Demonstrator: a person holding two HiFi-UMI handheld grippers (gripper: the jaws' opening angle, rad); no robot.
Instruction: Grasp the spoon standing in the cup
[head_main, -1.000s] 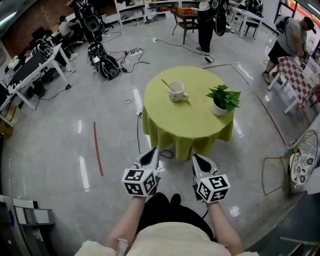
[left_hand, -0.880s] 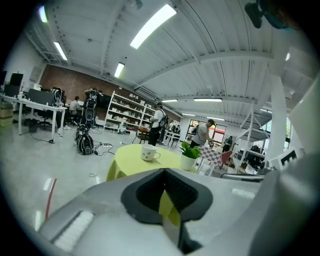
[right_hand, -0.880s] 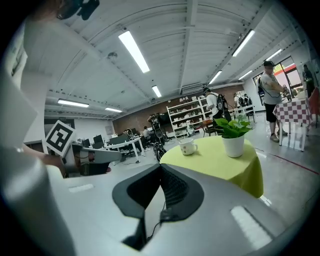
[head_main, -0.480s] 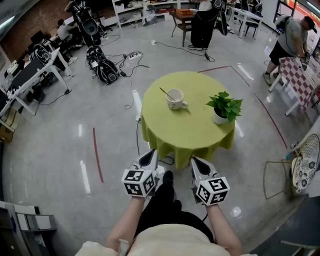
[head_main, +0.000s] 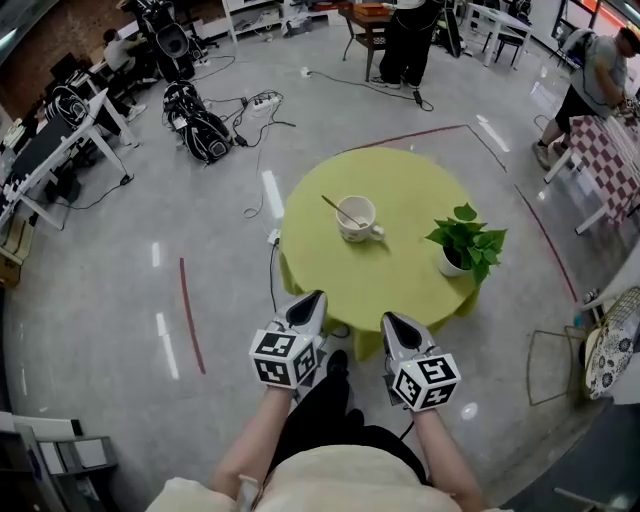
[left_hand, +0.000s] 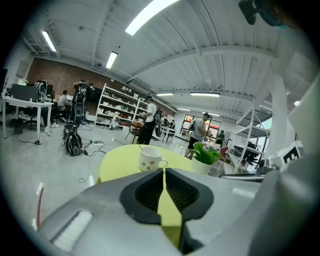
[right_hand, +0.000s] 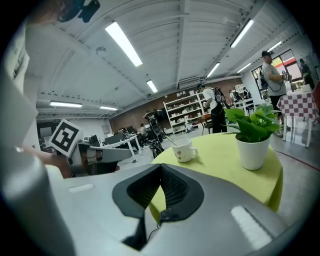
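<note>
Not started: spoon (head_main: 338, 206) untouched in cup (head_main: 358, 219), well apart from both tools. Left gripper (head_main: 310, 298) jaws just been opening, tips all but together, empty. Right gripper (head_main: 392, 320) closed, empty. Reach and grasp remain.

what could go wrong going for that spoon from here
The spoon leans in the cup, so a sideways pull may tip the cup. The potted plant stands near the cup; the right gripper, shut at the edge of the table, might brush its leaves reaching in. A cable lies on the floor by the table, a possible trip.
</note>
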